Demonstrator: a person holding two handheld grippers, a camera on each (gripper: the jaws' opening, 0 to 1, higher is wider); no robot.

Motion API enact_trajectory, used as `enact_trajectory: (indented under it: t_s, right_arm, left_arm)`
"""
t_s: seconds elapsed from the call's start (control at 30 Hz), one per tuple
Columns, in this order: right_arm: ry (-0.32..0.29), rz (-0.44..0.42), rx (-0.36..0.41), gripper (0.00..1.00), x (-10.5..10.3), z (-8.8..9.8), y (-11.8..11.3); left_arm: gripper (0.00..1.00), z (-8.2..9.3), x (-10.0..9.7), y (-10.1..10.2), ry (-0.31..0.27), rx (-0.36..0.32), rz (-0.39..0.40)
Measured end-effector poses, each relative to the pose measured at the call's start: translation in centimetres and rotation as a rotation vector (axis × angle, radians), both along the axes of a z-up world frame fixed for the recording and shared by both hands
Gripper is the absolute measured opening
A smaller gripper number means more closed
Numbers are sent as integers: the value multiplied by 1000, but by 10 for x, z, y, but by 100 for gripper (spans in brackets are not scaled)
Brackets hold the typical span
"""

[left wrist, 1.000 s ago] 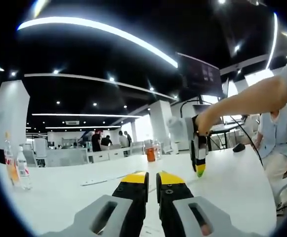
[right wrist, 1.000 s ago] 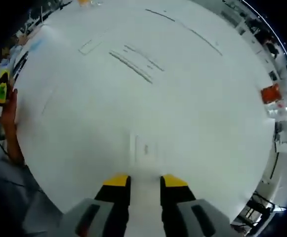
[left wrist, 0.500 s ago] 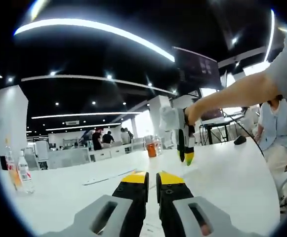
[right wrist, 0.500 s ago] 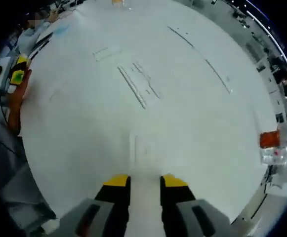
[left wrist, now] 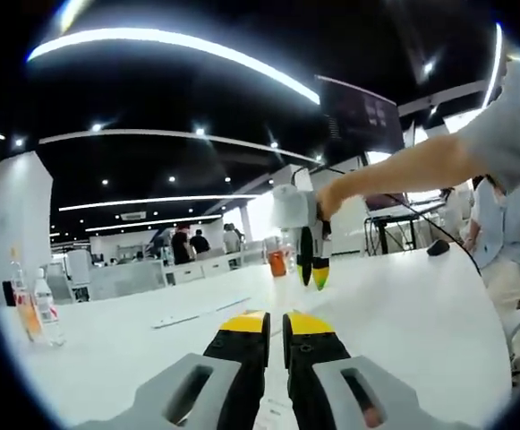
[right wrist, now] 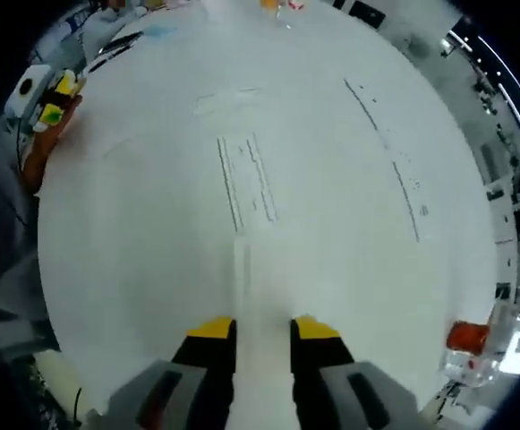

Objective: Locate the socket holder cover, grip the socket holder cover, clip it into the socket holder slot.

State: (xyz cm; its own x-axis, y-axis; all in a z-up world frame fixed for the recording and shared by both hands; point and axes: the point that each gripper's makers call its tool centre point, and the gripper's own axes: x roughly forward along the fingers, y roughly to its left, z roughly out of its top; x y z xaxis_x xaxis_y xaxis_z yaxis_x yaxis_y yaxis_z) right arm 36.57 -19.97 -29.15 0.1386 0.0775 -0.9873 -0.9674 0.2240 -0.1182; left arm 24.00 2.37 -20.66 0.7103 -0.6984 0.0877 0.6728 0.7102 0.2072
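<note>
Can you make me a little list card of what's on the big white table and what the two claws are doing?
Table: white, wide, seen from above in the right gripper view
Right claw: above the table, pointing down, gripping a pale flat strip, likely the cover
Left claw: low over the table, jaws nearly together, nothing between them
Rails: long thin strips lying ahead of the right claw
Bottles: standing at the table edge
Orange pot: near the table edge

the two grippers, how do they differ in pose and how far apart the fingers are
The left gripper lies low and level over the white table; the right gripper looks down on it from above. The left gripper's fingers are nearly closed with nothing between them; the right gripper's stand wider, with something white between them. Both have yellow-tipped black fingers.
</note>
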Motion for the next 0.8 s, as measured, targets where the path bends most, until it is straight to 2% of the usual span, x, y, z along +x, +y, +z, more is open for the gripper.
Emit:
enact_trajectory:
  t_s: [0.4, 0.8]
  right_arm:
    - [70, 136, -29, 25, 5, -19, 9]
    - [121, 163, -90, 25, 12, -32, 13]
  left_arm:
    - [7, -2, 5, -1, 0, 23, 18]
    - [7, -2, 8, -1, -1, 31, 22]
